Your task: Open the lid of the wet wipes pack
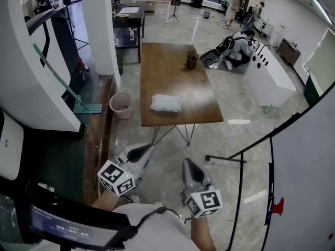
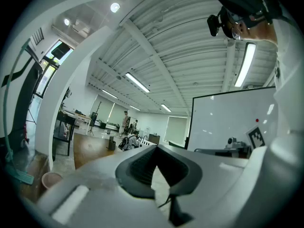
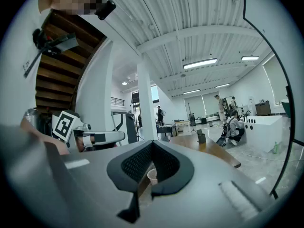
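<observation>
The wet wipes pack (image 1: 165,103) is a pale, soft packet lying flat near the front edge of the long brown table (image 1: 157,61); its lid cannot be made out at this distance. Both grippers are held low and well short of the table, over the floor. My left gripper (image 1: 142,151) is shut with nothing in it, and its jaws meet in the left gripper view (image 2: 156,149). My right gripper (image 1: 189,164) is also shut and empty (image 3: 152,144). The pack shows in neither gripper view.
A small dark box (image 1: 191,61) stands farther back on the table. A pink bucket (image 1: 121,105) and a teal mop (image 1: 78,101) are left of the table by a white pillar (image 1: 102,25). A whiteboard (image 1: 306,182) stands at right. A person (image 1: 241,48) crouches beyond the table.
</observation>
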Tool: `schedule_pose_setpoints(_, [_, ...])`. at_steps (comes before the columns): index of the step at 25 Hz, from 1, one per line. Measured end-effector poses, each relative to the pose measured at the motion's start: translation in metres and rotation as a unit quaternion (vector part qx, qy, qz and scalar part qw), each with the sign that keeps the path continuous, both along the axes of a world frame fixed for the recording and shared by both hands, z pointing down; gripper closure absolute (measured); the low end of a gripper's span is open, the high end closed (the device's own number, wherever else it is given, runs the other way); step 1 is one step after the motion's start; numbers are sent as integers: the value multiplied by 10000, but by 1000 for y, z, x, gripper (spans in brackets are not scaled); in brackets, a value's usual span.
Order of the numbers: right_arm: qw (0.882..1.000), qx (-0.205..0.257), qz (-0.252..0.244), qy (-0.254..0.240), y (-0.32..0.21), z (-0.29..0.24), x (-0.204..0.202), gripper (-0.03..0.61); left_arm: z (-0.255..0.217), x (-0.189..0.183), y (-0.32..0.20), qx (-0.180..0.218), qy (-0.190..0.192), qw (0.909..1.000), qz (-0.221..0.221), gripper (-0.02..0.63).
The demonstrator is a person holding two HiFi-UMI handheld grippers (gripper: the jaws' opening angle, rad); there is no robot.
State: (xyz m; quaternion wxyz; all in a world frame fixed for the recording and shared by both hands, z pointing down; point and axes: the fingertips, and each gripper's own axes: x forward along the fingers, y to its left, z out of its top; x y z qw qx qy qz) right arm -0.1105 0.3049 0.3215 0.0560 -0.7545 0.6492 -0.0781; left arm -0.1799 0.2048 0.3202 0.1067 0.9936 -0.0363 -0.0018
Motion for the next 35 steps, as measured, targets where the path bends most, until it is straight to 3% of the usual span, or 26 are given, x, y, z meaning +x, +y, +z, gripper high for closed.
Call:
schedule_pose_setpoints(8, [10000,-27,-66,12,-3,-6,10,571,-7,8,-1,-31,0,10000,-83,609])
schedule_pose_setpoints(14, [9993,100,-235,-283,4,-1,18,569,-2,9,5,-209,-8,9996,-203,609])
schedule_pose_setpoints(22, [9986,-144,-411,-307,39,36,46,569,11,26,28,-151,-58,9996,-223,609])
schedule_pose_setpoints(28, [9977,-318,-270,-541,54,54,61,569,13,25,22,-209,-92,9991,-366,609])
schedule_pose_setpoints(35, [9986,-274,-235,-387,37,53,67,569,20,37,0,-329,-43,9990,-292,609])
